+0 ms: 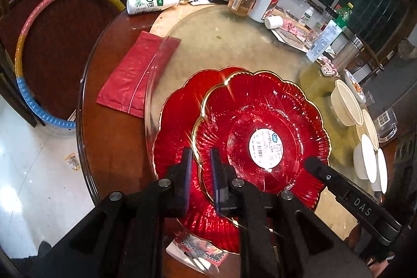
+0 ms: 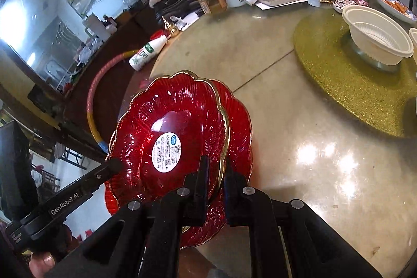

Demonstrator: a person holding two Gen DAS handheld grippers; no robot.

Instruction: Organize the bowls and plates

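A: Two red plates are seen stacked near the table's edge. The top plate (image 1: 260, 132) is laid off-centre on the bottom plate (image 1: 177, 127), so a crescent of the lower one is left showing.

B: And the top plate is gripped from both sides. The left gripper (image 1: 200, 163) is closed on its gold rim, one finger above and one below.

A: Confirmed from the other side: the right gripper (image 2: 215, 173) is clamped on the opposite rim of the same plate (image 2: 169, 137). A white barcode label (image 2: 166, 151) is seen at its centre.

B: Whether the top plate is lifted clear of the lower one (image 2: 239, 121) cannot be told; the rims overlap closely.

A: The bowls are set well apart from the plates. One cream bowl (image 2: 375, 35) is stood on a gold turntable (image 2: 346, 93), and more bowls (image 1: 367, 137) are lined up at the far right.

B: A red packet (image 1: 135, 77) is laid flat beside the plates, and a white bottle (image 1: 265, 0) is stood among clutter across the table (image 2: 299, 147).
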